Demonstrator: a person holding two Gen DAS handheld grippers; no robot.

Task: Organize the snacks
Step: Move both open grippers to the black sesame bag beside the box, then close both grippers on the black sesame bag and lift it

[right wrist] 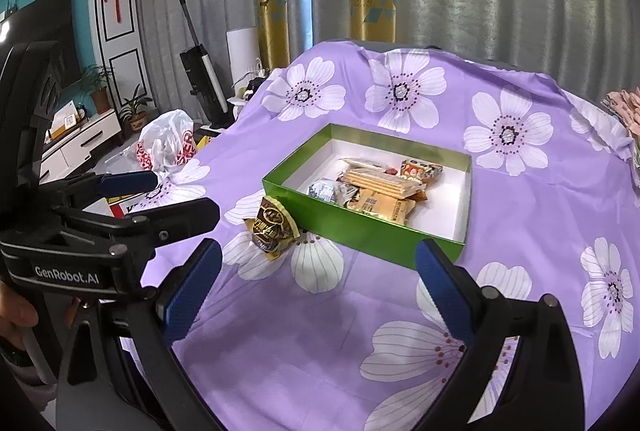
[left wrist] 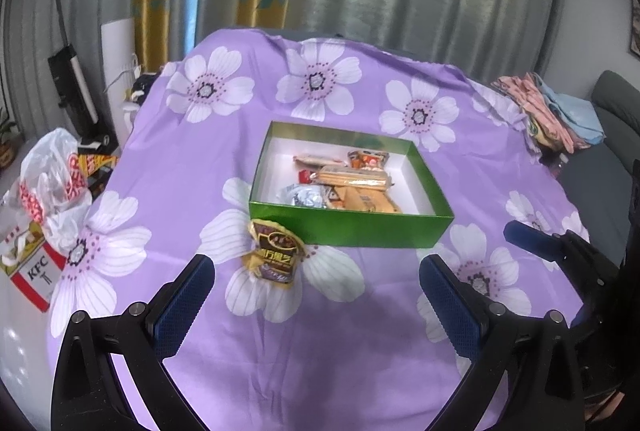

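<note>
Nearly done: one brown snack packet (left wrist: pixel 273 255) sits outside the green box (left wrist: pixel 348 229), both tools, left tool (left wrist: pixel 316 295) and right tool (right wrist: pixel 318 289), spread apart and empty, so someone should grab it next.

We see a table under a purple flower cloth (left wrist: pixel 180 159). A green box (left wrist: pixel 348 227) sits on it. One brown snack pack (left wrist: pixel 274 251) lies on the cloth, touching the box.

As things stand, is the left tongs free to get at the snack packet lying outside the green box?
Probably yes: the left tongs are open, the snack packet lies just ahead on bare cloth, and only the green box wall stands close behind it.
</note>
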